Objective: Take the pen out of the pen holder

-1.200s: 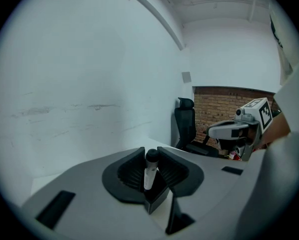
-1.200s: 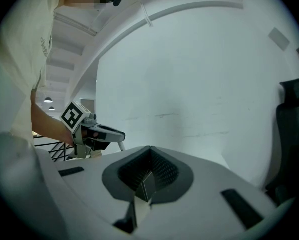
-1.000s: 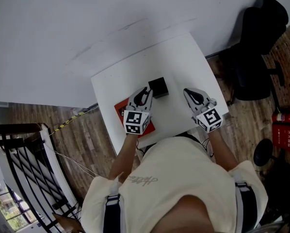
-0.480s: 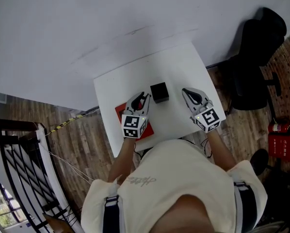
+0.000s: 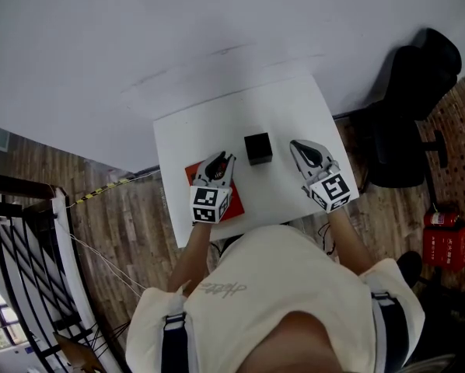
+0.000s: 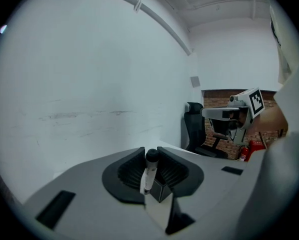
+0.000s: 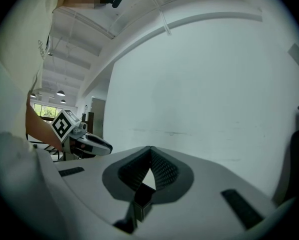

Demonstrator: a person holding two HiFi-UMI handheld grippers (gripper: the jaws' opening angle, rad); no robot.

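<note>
A small black cube pen holder (image 5: 257,148) stands in the middle of the white table (image 5: 287,107). In the left gripper view a white pen (image 6: 148,176) with a black cap stands upright between my left gripper's (image 6: 150,156) jaws, which are shut on it. The holder (image 6: 160,190) sits just beyond and below them. From the head view, my left gripper (image 5: 224,162) hangs to the left of the holder, clear of it. My right gripper (image 5: 298,149) is to the holder's right, apart from it. Its jaws (image 7: 150,149) meet at the tips with nothing in them, and the holder (image 7: 142,202) shows beyond.
A red mat (image 5: 234,207) lies on the table under my left gripper. A black office chair (image 5: 407,92) stands right of the table, with a red fire extinguisher (image 5: 442,243) on the wooden floor. A black railing (image 5: 22,270) runs at far left.
My left gripper has drawn away from the holder to the left, with the pen in it. The right gripper has risen slightly beside the holder.
</note>
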